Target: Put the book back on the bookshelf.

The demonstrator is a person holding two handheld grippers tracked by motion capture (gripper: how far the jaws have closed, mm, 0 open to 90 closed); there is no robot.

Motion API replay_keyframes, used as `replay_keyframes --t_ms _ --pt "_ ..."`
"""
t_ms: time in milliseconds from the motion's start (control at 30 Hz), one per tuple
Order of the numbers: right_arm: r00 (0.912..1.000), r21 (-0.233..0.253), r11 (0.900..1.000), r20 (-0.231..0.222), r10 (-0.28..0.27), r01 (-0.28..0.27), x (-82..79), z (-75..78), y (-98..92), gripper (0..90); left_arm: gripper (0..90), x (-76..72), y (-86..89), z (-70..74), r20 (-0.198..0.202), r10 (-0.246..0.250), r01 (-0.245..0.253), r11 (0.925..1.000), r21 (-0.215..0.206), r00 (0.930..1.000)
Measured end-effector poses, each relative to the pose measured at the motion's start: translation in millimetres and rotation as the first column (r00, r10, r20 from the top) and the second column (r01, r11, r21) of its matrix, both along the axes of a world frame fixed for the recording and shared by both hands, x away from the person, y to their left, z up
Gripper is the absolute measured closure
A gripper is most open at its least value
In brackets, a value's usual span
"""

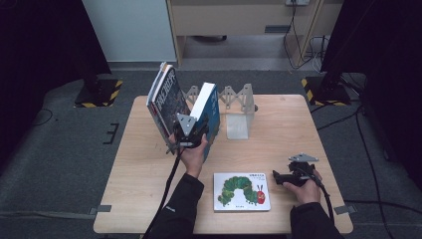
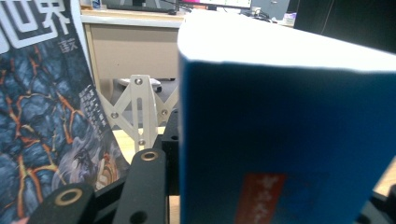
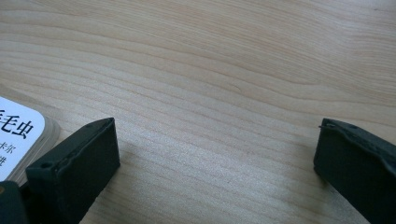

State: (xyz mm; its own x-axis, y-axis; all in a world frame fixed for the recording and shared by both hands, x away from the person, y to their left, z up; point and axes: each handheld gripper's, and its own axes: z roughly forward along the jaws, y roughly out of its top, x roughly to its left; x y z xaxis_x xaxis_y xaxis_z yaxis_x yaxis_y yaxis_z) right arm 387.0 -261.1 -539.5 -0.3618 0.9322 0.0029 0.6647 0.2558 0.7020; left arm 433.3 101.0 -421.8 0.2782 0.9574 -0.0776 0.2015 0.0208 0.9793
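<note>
Nearest the person, a picture book (image 1: 242, 191) with a green caterpillar on its white cover lies flat on the wooden desk (image 1: 144, 184), close to the front edge. Just to its right the right tool (image 1: 278, 178) rests low over the bare wood, pointing toward the book — in the right gripper view its two black jaws stand wide apart with nothing but desk between them, and a white corner of the picture book (image 3: 16, 137) shows just beside one jaw.

Farther in, the left tool (image 1: 191, 135) is raised above the middle of the desk and holds a thick blue book (image 1: 209, 112) upright; in the left gripper view the blue book (image 2: 280, 140) stands between the jaws, its white page block on top and a red label low on its spine. Just left of it, a dark-covered book (image 1: 166, 102) with large white characters stands tilted — whether the two touch I cannot tell.

Behind them, toward the far edge, stands a pale bookend rack (image 1: 236, 102) with a zigzag lattice back.
</note>
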Motion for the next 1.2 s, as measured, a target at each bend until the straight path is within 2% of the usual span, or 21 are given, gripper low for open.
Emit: replay_keyframes --t_ms 567,733,900,1100,1200 --pt "1.0000 0.002 1.000 0.001 -0.001 0.001 0.4 -0.1 0.3 0.4 60.0 26.3 -15.4 2.6 -0.024 0.002 -0.002 0.9999 0.012 0.9997" --pt "1.0000 0.002 1.000 0.001 -0.001 0.001 0.3 -0.1 0.3 0.4 58.8 24.0 -11.5 0.1 -0.013 -0.009 0.009 1.0000 0.002 0.9999" --pt "1.0000 0.002 1.000 0.001 -0.001 0.001 0.3 -0.1 0.3 0.5 55.5 15.0 -5.4 -0.1 0.005 -0.035 0.035 0.9994 0.003 0.9994" --pt "1.0000 0.001 1.000 0.001 -0.001 0.001 0.2 -0.1 0.4 0.5 55.6 6.5 1.2 -10.5 -0.003 -0.069 0.069 0.9963 -0.051 0.9976" --pt "1.0000 0.001 1.000 0.001 0.000 0.000 0.2 -0.1 0.3 0.5 55.2 5.0 2.5 -14.2 0.005 -0.082 0.082 0.9953 -0.052 0.9966"
